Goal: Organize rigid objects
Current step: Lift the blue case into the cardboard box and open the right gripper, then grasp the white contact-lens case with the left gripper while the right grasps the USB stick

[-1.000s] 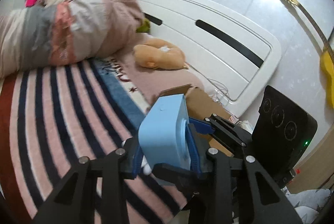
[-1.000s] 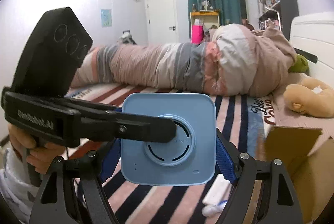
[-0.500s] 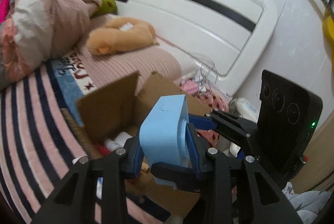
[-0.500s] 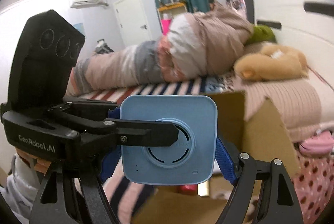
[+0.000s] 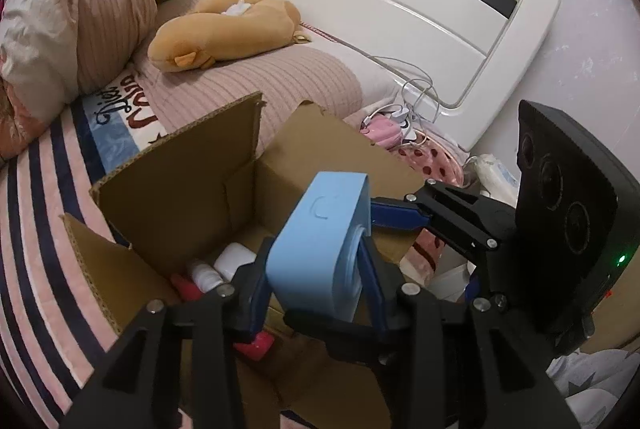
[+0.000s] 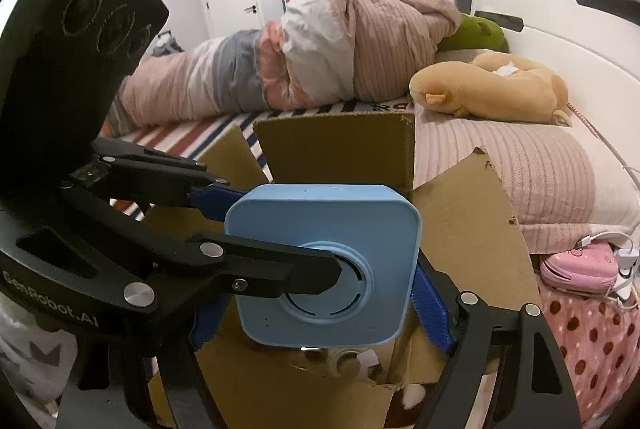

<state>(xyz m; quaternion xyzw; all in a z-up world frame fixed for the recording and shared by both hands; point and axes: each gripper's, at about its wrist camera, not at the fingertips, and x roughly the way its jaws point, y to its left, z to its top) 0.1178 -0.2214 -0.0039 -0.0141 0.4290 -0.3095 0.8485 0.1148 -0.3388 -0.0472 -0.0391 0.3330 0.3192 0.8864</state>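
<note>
Item: blue box (image 5: 320,245), square, rounded corners, a round grille on one face, held in the air above an open cardboard box (image 5: 192,189) that stands on the striped bed (image 5: 36,229). Holders: left hand-held gripper (image 5: 316,269), closed flat on its two broad faces; right hand-held gripper (image 6: 320,293), closed on its two side edges, blue pads touching. Both reach in level, crossing at a right angle, with the left one's finger lying over the grille. Contents already in the cardboard box: a white bottle (image 5: 236,257) and something red (image 5: 256,343), possibly a second bottle, partly hidden behind the fingers. Handling note: the step in hand looks to be lowering the blue box inside; best to keep it upright, bring it down past the raised flaps to a bare patch of floor beside the bottles, and part one pair of fingers only once it rests. Nearby, not concerned: tan plush toy (image 5: 224,25), rolled quilt (image 6: 280,61).
</note>
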